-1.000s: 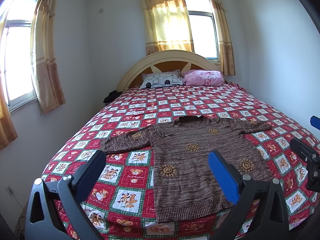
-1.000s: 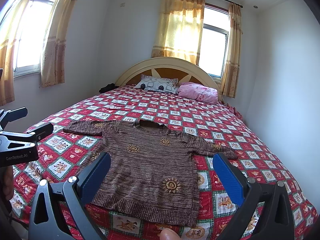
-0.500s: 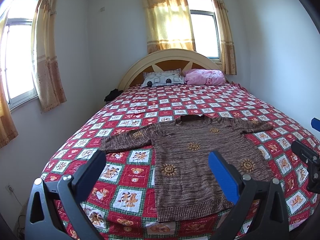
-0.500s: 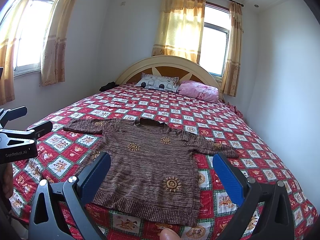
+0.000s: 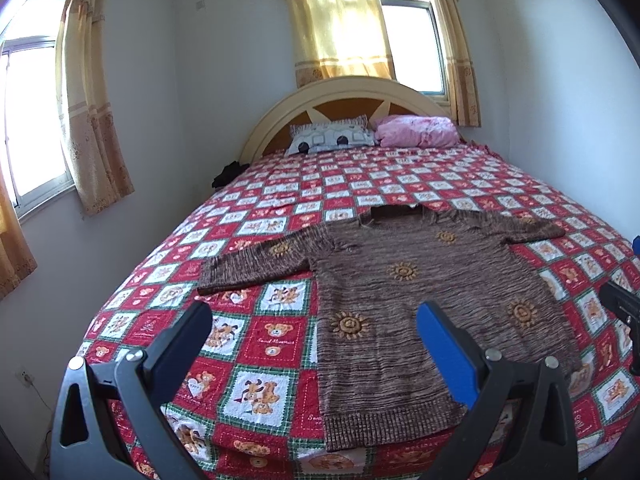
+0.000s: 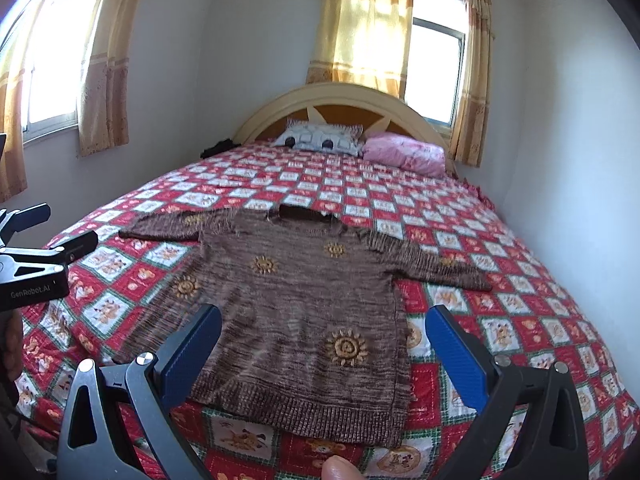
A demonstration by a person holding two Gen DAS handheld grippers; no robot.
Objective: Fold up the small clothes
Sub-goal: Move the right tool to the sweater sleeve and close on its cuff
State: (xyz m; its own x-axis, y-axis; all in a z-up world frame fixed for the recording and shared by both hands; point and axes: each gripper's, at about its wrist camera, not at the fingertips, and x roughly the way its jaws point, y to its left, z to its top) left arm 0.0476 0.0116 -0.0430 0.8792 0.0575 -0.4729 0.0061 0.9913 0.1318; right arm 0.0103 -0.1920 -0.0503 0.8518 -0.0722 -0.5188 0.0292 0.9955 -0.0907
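Observation:
A brown knitted sweater [image 5: 420,300] with orange sun patches lies flat on the bed, sleeves spread out, hem toward me. It also shows in the right wrist view [image 6: 304,312]. My left gripper [image 5: 312,340] is open and empty, held above the near edge of the bed over the sweater's left hem side. My right gripper [image 6: 324,340] is open and empty above the sweater's hem. Each gripper shows at the edge of the other's view: the right gripper [image 5: 624,308] and the left gripper [image 6: 36,256].
The bed has a red patchwork quilt [image 5: 280,208] with bear squares. Two pillows [image 5: 332,140] lie by the cream headboard [image 5: 352,88]. A dark item [image 5: 228,174] sits at the bed's far left edge. Walls flank both sides.
Both grippers have moved slightly forward and closer to the sweater. The sweater has not moved. Both stay open.

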